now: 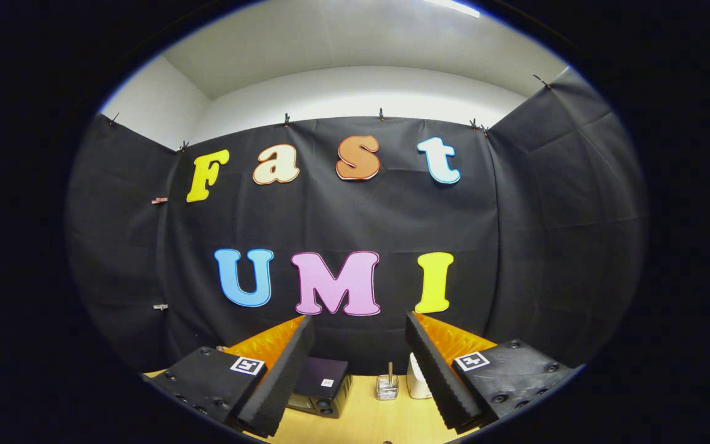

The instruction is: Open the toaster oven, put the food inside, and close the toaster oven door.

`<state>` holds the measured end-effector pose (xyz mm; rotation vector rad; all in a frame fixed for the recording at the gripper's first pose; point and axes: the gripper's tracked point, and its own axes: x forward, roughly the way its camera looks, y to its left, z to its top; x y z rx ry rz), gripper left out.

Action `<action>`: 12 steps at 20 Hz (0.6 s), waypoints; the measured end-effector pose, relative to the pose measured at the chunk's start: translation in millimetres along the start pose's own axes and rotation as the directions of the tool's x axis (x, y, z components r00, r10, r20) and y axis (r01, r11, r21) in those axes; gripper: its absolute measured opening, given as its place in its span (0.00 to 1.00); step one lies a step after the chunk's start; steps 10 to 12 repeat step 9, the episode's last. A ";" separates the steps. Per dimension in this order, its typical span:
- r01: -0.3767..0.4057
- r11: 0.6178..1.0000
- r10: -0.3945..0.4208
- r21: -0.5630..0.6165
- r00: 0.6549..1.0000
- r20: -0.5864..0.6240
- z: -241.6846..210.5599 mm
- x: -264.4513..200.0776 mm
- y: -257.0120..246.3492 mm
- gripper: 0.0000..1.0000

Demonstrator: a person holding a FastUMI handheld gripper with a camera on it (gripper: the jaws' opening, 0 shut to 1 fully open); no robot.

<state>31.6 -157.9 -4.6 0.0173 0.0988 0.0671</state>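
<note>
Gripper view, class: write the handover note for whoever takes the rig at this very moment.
Claw: open, holding nothing, raised above the table.
Toaster oven: dark box on the table beyond the fingers, near the left one; whether its door is open cannot be told from here.
Beside it stand a small glass holder and a white object, partly hidden by the right finger.
Done: nothing evident. Left: open door, load food, close door.

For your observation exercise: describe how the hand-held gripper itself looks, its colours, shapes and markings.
The gripper has two wedge-shaped black jaws with finely ribbed foam-like inner faces. Their outer sides are bright orange with a ridged texture. Behind each sits a black block body with round screw recesses, and each block carries a small square white tag printed with a black pattern. No cables show.
</note>
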 end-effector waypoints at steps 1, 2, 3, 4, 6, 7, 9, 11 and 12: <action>0.000 1.000 0.000 0.001 1.000 0.001 0.2 0.6 0.5 0.96; 0.002 1.000 -0.002 0.003 1.000 0.001 0.7 0.6 -0.4 0.96; 0.004 1.000 -0.004 0.005 1.000 0.001 0.8 1.0 -0.9 0.96; 0.006 1.000 -0.006 0.009 1.000 0.001 1.5 -0.5 -1.0 0.96; 0.011 1.000 -0.011 0.016 1.000 0.006 4.1 -2.1 -2.5 0.96; 0.013 1.000 -0.013 0.016 1.000 0.008 5.5 -1.7 -3.4 0.96; 0.017 1.000 -0.017 0.013 1.000 0.014 7.0 -3.2 -4.7 0.96; 0.017 1.000 -0.017 0.013 1.000 0.014 7.0 -3.2 -4.7 0.96; 0.017 1.000 -0.017 0.013 1.000 0.014 7.0 -3.2 -4.7 0.96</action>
